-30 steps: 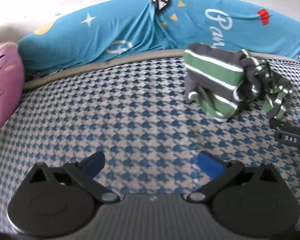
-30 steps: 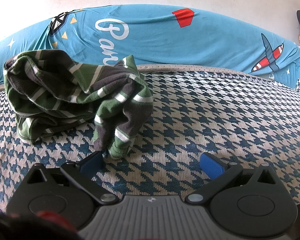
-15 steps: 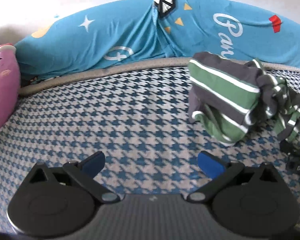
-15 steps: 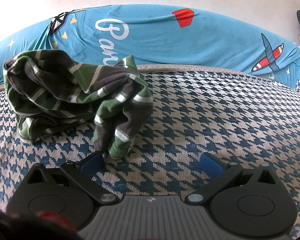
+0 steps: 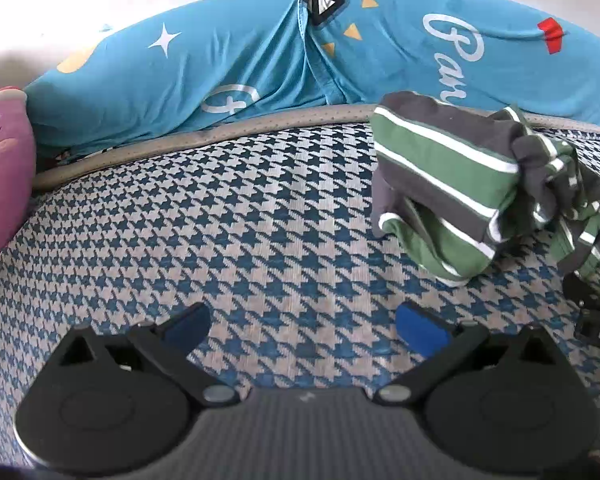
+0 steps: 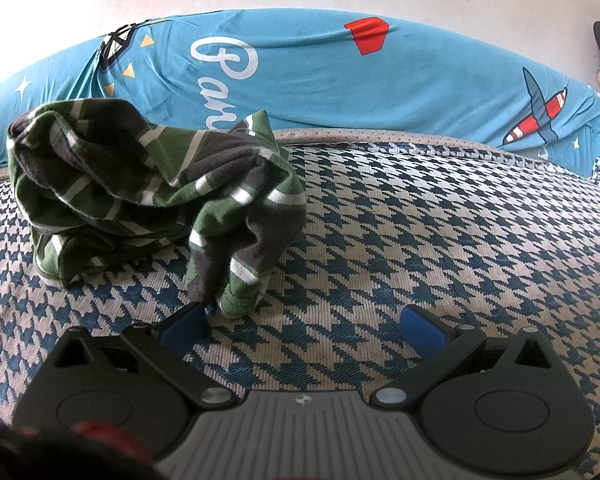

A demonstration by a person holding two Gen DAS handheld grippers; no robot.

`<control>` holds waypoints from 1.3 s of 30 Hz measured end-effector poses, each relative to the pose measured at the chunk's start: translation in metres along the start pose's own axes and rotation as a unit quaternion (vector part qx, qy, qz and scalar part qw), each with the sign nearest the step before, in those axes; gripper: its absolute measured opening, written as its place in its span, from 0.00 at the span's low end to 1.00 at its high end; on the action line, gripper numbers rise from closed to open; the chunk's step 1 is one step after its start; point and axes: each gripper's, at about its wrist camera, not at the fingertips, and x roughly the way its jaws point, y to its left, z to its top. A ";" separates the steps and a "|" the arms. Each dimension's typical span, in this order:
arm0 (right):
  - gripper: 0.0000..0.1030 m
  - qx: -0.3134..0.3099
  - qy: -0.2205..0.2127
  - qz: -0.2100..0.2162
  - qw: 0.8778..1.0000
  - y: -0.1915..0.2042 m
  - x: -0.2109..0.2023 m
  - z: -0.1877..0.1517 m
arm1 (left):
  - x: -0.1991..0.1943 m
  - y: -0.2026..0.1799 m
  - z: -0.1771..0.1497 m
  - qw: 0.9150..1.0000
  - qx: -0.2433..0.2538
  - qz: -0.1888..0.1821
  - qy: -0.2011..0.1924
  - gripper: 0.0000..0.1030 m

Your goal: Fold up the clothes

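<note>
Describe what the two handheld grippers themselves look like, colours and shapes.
Both look alike: the left gripper and right gripper have blue finger pads on black angled linkage arms, silver pivot bolts, two round black discs and a grey ribbed centre body. No sleeve or cable shows.

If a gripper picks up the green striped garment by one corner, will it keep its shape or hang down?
The striped garment lies crumpled in soft folds, so it would probably hang limp and unfold. It looks like thin knit, so likely light. On the woven houndstooth cover a push would more likely bunch it than slide it. Both the right gripper and the left gripper are open, holding nothing.
</note>
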 end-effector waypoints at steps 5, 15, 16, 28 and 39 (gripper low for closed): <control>1.00 -0.001 0.010 0.003 1.000 -0.003 0.001 0.003 | 0.002 0.011 -0.003 1.000 -0.008 -0.002 0.001 1.00; 1.00 -0.004 0.043 0.002 0.999 -0.007 -0.038 0.032 | -0.021 0.015 -0.027 1.000 -0.028 0.009 -0.005 1.00; 1.00 -0.002 0.043 0.009 0.999 -0.006 -0.045 0.039 | -0.019 0.017 -0.025 0.999 -0.031 0.009 -0.005 1.00; 1.00 -0.002 0.012 0.008 1.000 0.019 -0.091 0.064 | -0.013 0.020 -0.031 1.000 -0.020 0.017 0.002 1.00; 0.86 0.005 -0.055 0.093 0.994 0.030 -0.087 0.082 | -0.016 0.026 -0.035 0.999 -0.030 0.028 0.008 1.00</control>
